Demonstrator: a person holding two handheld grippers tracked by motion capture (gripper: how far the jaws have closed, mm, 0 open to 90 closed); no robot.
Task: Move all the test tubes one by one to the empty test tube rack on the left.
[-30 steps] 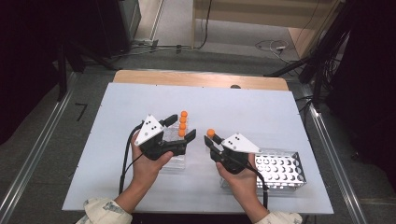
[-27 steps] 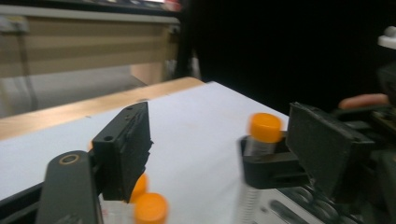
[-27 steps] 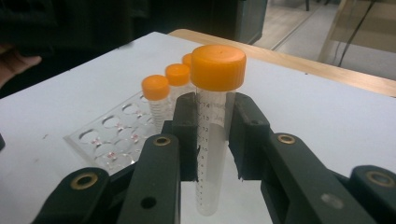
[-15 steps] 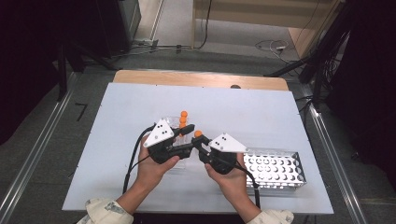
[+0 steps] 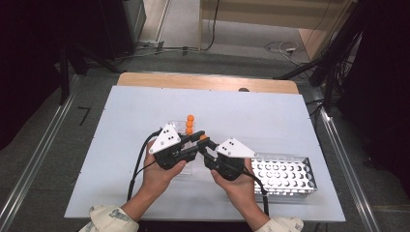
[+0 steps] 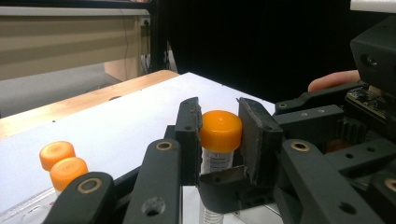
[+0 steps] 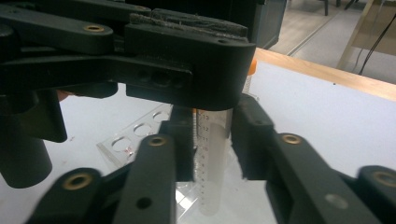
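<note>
A clear graduated tube with an orange cap (image 5: 203,137) stands upright between my two grippers over the middle of the table. My left gripper (image 5: 198,139) has just been closing, and its pads now press on both sides of the orange cap (image 6: 220,130). Below it, my right gripper (image 7: 212,135) has just been opening. The tube body (image 7: 212,158) is still between its jaws, with a thin gap at one pad. One left finger (image 7: 187,70) crosses the top of the right gripper view.
A clear plastic rack (image 5: 176,126) behind the left gripper holds several orange-capped tubes (image 5: 189,123); two of their caps (image 6: 63,161) show low and left in the left gripper view. A perforated metal rack (image 5: 285,171) lies at the right. The white table ends in a wooden strip (image 5: 208,82) at the back.
The two hands have come together at the table's middle. The left gripper has swung in and closed on the cap of the tube that the right gripper brought leftward.
</note>
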